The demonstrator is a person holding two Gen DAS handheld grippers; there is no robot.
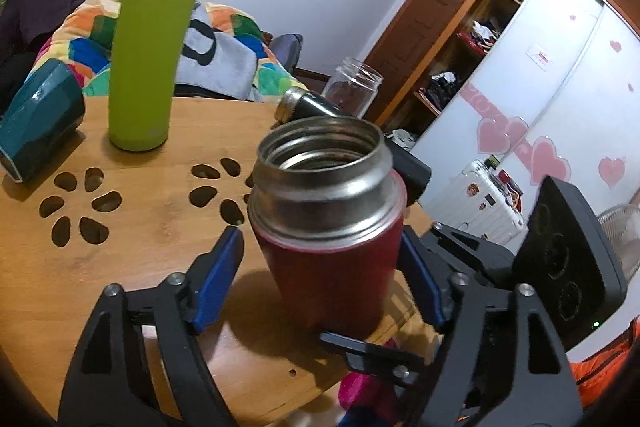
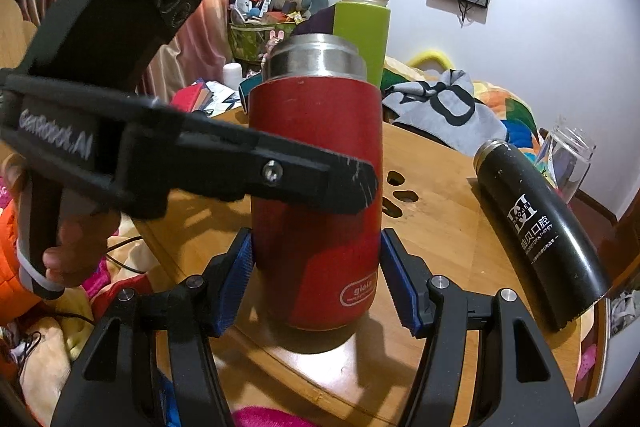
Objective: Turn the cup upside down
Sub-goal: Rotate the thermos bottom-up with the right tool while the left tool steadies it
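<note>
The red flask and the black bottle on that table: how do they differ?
The red flask stands upright with its mouth up; the black bottle lies on its side. The red flask is squat and wide with a broad bare-steel neck; the black bottle is slim with a narrow neck. The red flask sits between the blue pads of both grippers; nothing is around the black bottle. Both are lidless and rest on the wooden table.

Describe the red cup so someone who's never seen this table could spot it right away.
On the round wooden table with petal-shaped cutouts, look at the near edge. The red cup stands upright there, open steel mouth up. The green bottle is taller and the black bottle lies down.
</note>
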